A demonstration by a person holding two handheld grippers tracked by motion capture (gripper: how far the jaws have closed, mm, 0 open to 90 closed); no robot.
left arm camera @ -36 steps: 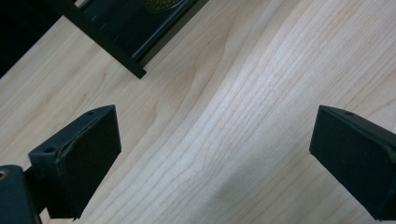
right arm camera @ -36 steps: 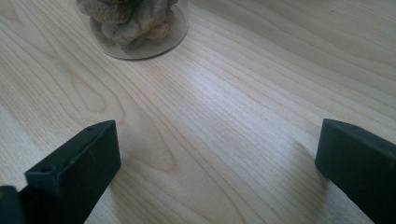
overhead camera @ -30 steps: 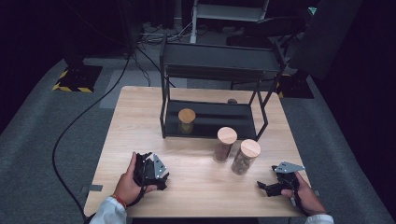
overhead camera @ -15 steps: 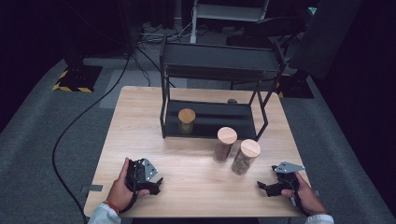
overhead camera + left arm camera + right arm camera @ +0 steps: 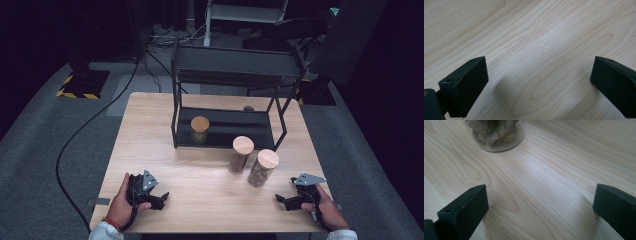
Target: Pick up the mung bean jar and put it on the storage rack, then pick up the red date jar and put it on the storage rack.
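Near our wide-open right gripper (image 5: 281,199) stands the jar (image 5: 262,168): rigid, slick, probably breakable, so we clamp mid-body; left gripper (image 5: 161,198) gapes empty.

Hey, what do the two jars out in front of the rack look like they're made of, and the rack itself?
The two jars, left one and right one, look like clear glass or plastic: brown contents show through the walls. Their lids look like pale unfinished wood or cork, matte. The rack looks like black painted metal, judging by its thin straight legs and flat dark shelves. The right gripper sits nearest the jars.
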